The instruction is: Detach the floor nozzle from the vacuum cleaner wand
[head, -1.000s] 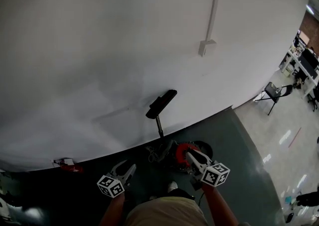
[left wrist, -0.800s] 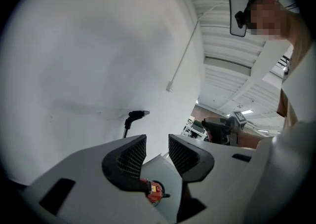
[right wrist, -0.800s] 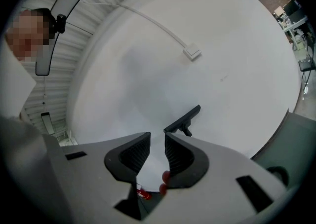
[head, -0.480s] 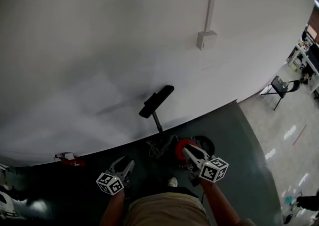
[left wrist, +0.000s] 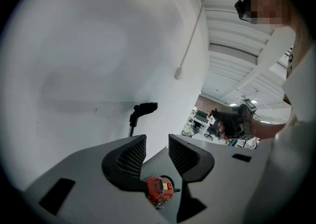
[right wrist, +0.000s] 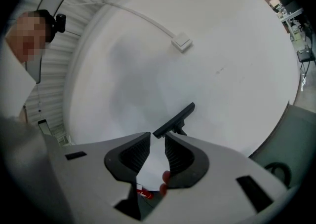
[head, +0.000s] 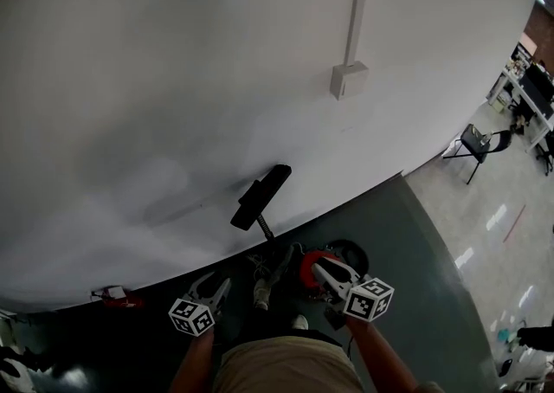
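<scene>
Standing over the red vacuum body (head: 306, 272), you hold the left claw (head: 216, 286) and right claw (head: 321, 271) clenched on nothing. The floor nozzle (head: 260, 196) sits above that body, undetached on the wand (head: 265, 228). All work remains.
</scene>
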### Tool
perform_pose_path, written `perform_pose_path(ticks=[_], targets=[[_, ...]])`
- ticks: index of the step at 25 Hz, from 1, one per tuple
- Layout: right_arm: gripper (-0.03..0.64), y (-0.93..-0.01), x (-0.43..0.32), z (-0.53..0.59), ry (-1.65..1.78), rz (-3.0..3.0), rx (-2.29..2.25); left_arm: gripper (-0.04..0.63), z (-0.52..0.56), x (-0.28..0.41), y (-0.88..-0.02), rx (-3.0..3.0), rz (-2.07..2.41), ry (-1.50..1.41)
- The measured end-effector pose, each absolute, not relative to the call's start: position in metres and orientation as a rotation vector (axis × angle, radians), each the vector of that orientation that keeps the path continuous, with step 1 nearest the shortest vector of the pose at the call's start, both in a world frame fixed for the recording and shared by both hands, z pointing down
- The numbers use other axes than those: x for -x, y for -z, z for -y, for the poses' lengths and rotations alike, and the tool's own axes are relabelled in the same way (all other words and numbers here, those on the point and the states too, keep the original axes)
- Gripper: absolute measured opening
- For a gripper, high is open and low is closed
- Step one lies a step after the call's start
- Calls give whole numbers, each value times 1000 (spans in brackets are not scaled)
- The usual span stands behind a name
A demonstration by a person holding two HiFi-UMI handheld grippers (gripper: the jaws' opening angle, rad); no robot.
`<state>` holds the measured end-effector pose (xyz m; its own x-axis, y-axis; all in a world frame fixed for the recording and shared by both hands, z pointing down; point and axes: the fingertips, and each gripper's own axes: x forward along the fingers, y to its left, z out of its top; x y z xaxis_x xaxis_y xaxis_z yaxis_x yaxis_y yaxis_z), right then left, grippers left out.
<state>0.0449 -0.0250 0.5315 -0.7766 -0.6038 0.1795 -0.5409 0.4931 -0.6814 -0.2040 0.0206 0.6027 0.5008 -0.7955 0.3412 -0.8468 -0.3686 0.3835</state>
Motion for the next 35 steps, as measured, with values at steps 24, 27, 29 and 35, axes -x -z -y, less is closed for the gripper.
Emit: perform_pose_path(ticks=[24, 27, 29, 35], targets=[[334, -567, 84, 217, 1666, -2292, 1171, 282, 208, 192, -753, -2409, 960, -514], [351, -587, 93, 234, 1787, -2216, 1167, 295, 221, 176, -775, -2423, 895, -560], [353, -602, 100, 242, 1857, -2193, 1187, 296, 230, 166, -790, -2449, 858, -606], [353, -636, 120, 250, 2056, -2102, 1240, 296, 251, 148, -828, -2462, 811, -716]])
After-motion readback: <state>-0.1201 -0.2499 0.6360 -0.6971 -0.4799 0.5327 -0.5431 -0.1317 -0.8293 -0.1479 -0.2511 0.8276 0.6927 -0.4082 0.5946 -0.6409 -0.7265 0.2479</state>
